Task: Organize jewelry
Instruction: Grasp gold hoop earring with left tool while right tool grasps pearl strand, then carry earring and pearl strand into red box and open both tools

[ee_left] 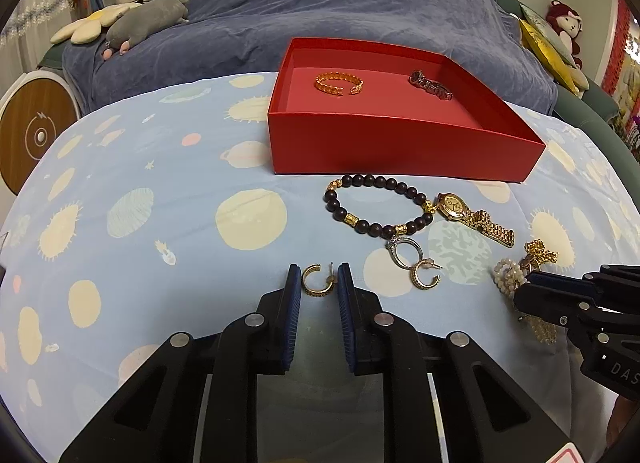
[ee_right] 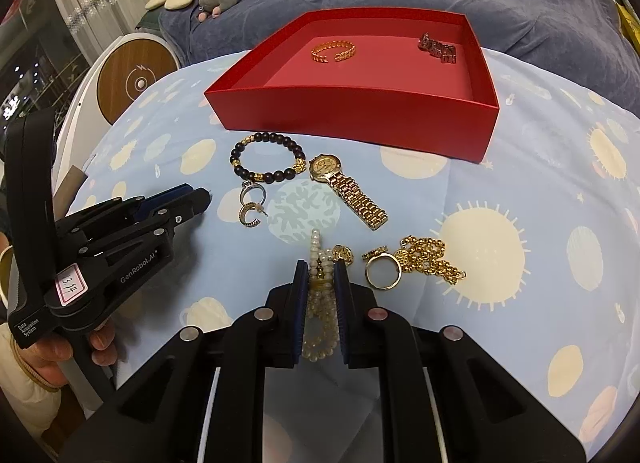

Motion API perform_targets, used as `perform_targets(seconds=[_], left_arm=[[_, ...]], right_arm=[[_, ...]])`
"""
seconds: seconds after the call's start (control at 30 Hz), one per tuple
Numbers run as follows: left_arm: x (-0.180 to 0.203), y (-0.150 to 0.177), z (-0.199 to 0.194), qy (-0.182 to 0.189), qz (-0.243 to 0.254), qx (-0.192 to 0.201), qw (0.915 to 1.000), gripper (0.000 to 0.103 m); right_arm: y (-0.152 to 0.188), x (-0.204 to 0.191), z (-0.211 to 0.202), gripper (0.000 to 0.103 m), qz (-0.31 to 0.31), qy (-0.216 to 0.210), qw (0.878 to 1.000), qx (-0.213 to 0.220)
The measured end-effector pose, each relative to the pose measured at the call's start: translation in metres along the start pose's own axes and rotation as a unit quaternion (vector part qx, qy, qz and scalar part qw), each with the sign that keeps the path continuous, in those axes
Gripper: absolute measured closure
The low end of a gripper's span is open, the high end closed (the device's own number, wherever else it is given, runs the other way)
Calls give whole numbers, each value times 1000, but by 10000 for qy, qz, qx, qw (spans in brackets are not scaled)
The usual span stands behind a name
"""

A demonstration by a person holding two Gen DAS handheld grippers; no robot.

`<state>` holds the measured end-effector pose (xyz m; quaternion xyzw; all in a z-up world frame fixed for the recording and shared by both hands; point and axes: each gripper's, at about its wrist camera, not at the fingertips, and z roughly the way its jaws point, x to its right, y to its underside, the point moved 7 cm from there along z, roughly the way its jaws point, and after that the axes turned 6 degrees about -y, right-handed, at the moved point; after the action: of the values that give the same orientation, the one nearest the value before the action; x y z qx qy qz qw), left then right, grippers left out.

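Between the blue pads of the left hand-held gripper [ee_left: 319, 283] lies a gold hoop earring [ee_left: 317, 279] on the table [ee_left: 160, 199], with a gap on each side, so that gripper is released and grasps nothing. Its post sticks up at about 1 o'clock from the hoop; if the pads close off-centre, my guess is the thin hoop tips flat or skids out over the slick cloth instead of being caught.

At 3 o'clock from it, the right hand-held gripper [ee_right: 321, 275] straddles a pearl bracelet [ee_right: 320, 303], pads close against the strands and seemingly clenched on them, though I cannot tell how firm the hold is. A small gold charm [ee_right: 343, 254] lies just beside the right pad tip, and a gold ring [ee_right: 383, 273] and chain [ee_right: 430, 261] sit near at 3 o'clock. A lift from here may drag the charm along or let loose loops of pearls sag and slip free.

At 12 o'clock stands the red box [ee_right: 360, 119], already holding a gold bangle [ee_right: 334, 51] and a dark watch [ee_right: 437, 47]. A bead bracelet [ee_left: 376, 205], gold watch [ee_left: 472, 217], silver ring [ee_left: 404, 251] and second hoop [ee_left: 425, 277] lie just before its front wall, so a low carry towards the box could sweep through them or clip that wall. The two grippers are also near each other and could collide if both rise together.
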<state>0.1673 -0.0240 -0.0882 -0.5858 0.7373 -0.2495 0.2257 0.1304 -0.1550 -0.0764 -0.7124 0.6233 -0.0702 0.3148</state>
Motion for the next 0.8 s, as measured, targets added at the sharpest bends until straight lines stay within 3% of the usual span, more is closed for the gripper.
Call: perform_targets(seconds=[0.5,0.8], left_arm=[[-6,-1,-13,149,-78,82,9998,88],[-6,1,-15,189,-73,70,9998,88]], right_arm=[[-1,-8,-3,90,-90,-107,9999,46],[5,-1,6,88,26,-118,9998,-140]])
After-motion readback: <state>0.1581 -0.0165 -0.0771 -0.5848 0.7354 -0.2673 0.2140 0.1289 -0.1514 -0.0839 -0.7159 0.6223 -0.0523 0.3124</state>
